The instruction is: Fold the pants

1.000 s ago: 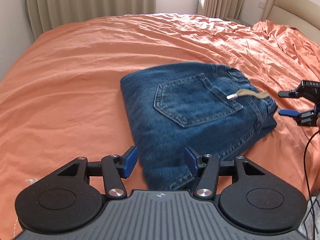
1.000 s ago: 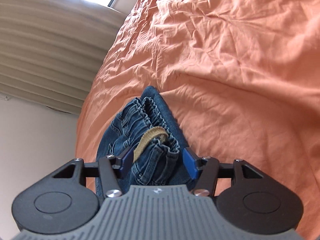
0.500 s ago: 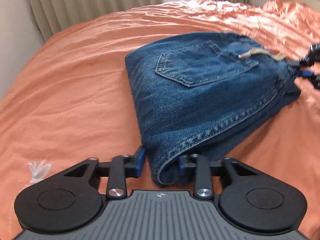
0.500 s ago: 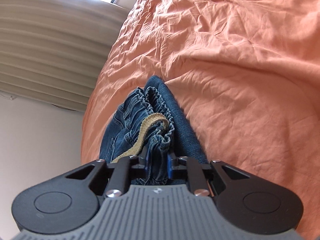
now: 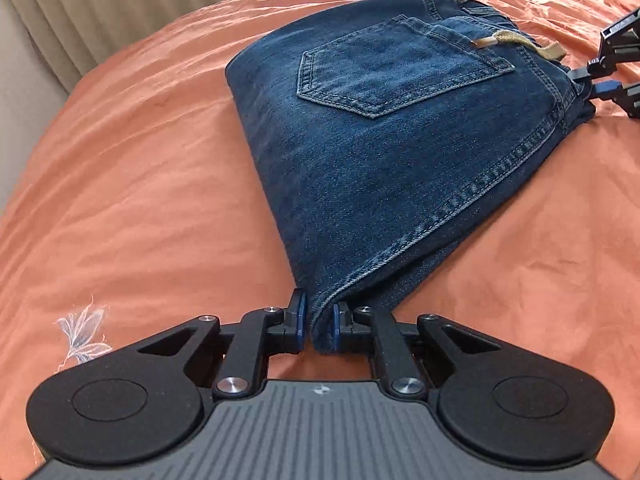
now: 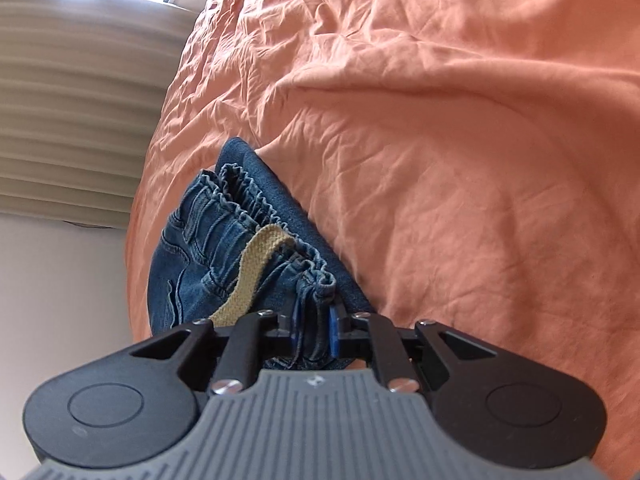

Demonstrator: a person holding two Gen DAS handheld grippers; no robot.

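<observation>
Folded blue jeans lie on an orange bedsheet, back pocket up, a tan drawstring over the waistband. My left gripper is shut on the near folded corner of the jeans. My right gripper is shut on the elastic waistband end of the jeans, next to the tan drawstring. The right gripper also shows at the right edge of the left wrist view, clamped on the waistband corner. The jeans stretch between the two grippers.
The orange sheet spreads wrinkled all around. Beige curtains hang past the far edge of the bed. A small white embroidered flower marks the sheet at the near left.
Both grippers moved in from open and closed on the jeans: the left on the near folded corner, the right on the waistband. The left camera now sits lower and closer to the jeans.
</observation>
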